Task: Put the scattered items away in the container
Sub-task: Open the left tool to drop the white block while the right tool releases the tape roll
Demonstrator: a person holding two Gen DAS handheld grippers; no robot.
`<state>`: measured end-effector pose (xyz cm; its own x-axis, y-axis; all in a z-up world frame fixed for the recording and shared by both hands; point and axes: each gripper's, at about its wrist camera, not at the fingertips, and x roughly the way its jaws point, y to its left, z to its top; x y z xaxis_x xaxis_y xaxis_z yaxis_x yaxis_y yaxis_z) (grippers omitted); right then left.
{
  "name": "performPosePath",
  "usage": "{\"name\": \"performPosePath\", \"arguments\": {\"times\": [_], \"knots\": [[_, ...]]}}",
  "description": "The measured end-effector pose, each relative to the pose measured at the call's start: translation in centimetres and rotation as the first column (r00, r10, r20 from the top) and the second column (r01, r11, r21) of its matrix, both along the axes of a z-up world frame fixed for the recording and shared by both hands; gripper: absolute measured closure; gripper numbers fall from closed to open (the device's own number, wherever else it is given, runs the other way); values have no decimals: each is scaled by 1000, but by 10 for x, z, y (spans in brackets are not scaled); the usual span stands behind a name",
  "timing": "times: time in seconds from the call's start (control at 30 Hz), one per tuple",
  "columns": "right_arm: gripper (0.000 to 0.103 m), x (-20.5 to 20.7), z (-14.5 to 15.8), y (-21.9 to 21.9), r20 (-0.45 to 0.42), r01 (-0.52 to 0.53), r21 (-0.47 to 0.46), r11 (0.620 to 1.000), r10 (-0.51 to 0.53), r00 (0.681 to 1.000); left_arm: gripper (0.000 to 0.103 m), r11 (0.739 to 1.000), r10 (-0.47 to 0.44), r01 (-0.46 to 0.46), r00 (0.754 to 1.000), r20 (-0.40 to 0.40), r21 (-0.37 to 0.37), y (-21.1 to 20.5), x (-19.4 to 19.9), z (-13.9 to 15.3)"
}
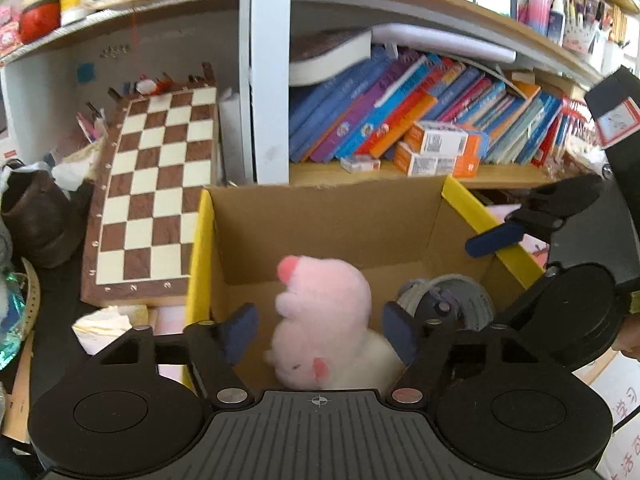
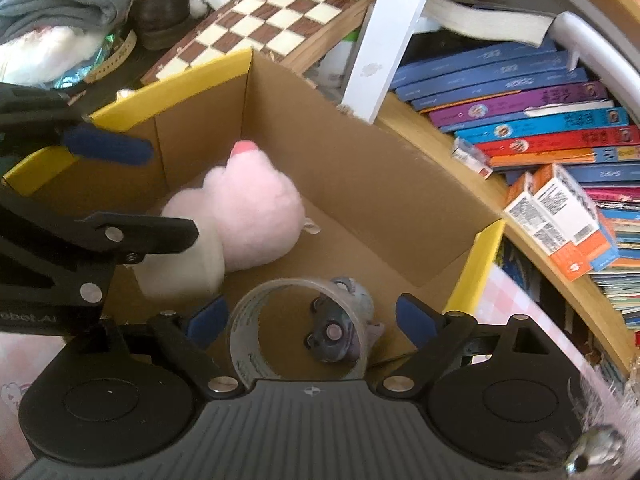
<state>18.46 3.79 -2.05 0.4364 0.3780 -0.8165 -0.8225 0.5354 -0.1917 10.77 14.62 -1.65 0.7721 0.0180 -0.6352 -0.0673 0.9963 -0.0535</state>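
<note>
A cardboard box with yellow rims stands in front of a bookshelf; it also shows in the right wrist view. A pink and white plush toy lies inside it, also in the right wrist view. My left gripper is open, its pads on either side of the plush, not touching. A roll of clear tape lies in the box over a small grey toy. My right gripper is open around the tape roll. The tape also shows in the left wrist view.
A chessboard leans left of the box. Books and orange cartons fill the shelf behind. A brown shoe and clutter lie at the left. The other gripper hangs over the box's right rim.
</note>
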Motion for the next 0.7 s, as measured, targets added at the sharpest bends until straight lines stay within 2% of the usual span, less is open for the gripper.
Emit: {"name": "performPosePath", "arguments": {"times": [0.1, 0.43, 0.7], "knots": [[11, -5, 9, -5, 13, 13, 24, 1000, -13, 1000, 31, 1000, 6, -6, 1000, 15, -18, 2, -6, 6], [9, -32, 40, -25, 78, 42, 73, 996, -48, 996, 31, 1000, -5, 6, 998, 65, 0, -8, -31, 27], [7, -57, 59, -54, 110, 99, 126, 987, -114, 987, 30, 1000, -25, 23, 996, 89, 20, -21, -56, 41]]}}
